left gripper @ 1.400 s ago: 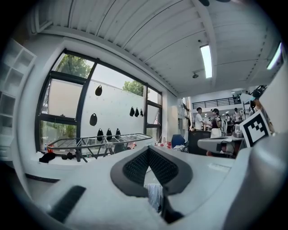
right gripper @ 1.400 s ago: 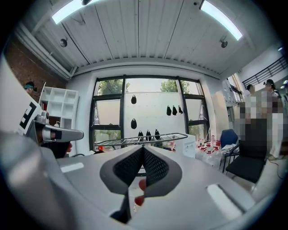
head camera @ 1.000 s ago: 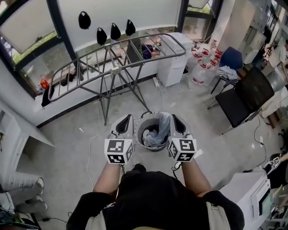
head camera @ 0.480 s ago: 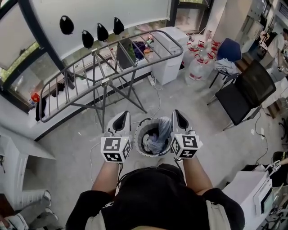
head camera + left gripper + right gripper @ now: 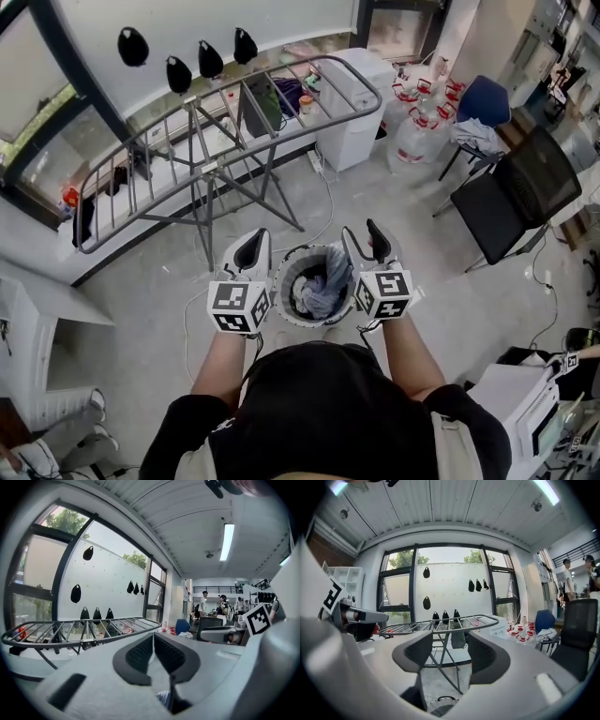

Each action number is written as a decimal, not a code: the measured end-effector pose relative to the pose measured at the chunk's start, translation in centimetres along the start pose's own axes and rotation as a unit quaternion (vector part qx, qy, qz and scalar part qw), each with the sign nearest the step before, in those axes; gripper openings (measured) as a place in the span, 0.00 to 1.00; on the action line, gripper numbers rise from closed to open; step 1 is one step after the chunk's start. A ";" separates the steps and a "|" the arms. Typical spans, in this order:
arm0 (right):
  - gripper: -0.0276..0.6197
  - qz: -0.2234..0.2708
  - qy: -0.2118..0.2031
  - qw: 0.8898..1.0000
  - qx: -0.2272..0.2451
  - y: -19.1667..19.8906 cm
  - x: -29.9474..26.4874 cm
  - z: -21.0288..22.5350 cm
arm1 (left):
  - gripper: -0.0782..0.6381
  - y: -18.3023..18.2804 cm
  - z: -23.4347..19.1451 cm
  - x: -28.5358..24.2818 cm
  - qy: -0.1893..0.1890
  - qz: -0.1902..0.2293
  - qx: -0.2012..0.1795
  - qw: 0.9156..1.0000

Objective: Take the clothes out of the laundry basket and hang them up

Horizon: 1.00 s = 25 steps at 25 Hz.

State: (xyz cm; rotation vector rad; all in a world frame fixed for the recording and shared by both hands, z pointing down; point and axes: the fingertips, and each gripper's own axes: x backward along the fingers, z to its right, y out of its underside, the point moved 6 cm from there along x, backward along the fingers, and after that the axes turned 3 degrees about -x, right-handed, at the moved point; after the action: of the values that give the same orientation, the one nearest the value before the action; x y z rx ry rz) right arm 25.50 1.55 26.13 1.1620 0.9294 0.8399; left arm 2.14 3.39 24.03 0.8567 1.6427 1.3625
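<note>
The round laundry basket stands on the floor right in front of me, with blue and white clothes heaped inside. My left gripper hangs over the basket's left rim, jaws shut and empty. Over the right rim is my right gripper; its jaws have just been opening and now stand apart with nothing between them. Beyond the basket stands the metal drying rack, seen level ahead in both gripper views.
A white cabinet and several water bottles stand right of the rack. A black chair and a blue chair are at the right. Cables lie on the floor. People stand far off.
Both grippers have come forward and now flank the basket. The right gripper's jaws have parted from shut to wide. The left's jaws stay shut.
</note>
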 end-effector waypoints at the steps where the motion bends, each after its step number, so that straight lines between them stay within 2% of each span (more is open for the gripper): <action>1: 0.42 -0.002 -0.002 1.000 -0.004 0.4 -0.2 0.3 | 0.28 0.3 0.2 -0.6 0.014 -0.002 -0.001 1.000; 2: 0.42 -0.004 0.001 1.000 -0.009 0.7 -0.4 0.8 | 0.64 0.7 0.3 -1.1 0.027 -0.007 -0.002 1.000; 6: 0.42 -0.023 0.021 0.999 -0.026 2.0 -0.7 2.6 | 0.64 2.2 0.1 -2.3 0.029 -0.035 -0.020 0.999; 14: 0.42 -0.092 0.037 0.995 -0.002 5.5 -0.7 4.2 | 0.62 4.6 0.4 -3.5 0.033 -0.073 -0.025 0.996; 17: 0.42 -0.120 0.038 0.992 0.025 7.2 -0.7 4.9 | 0.62 5.8 0.8 -3.9 0.035 -0.088 -0.031 0.995; 25: 0.42 -0.202 0.011 0.976 0.077 12.3 -1.4 6.5 | 0.62 9.9 1.4 -4.6 0.026 -0.130 -0.016 0.991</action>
State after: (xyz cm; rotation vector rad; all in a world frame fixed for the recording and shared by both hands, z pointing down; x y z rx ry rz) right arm 30.10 0.32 39.30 1.0464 1.2159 0.4568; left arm 5.45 1.72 34.36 0.5691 1.7012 1.2331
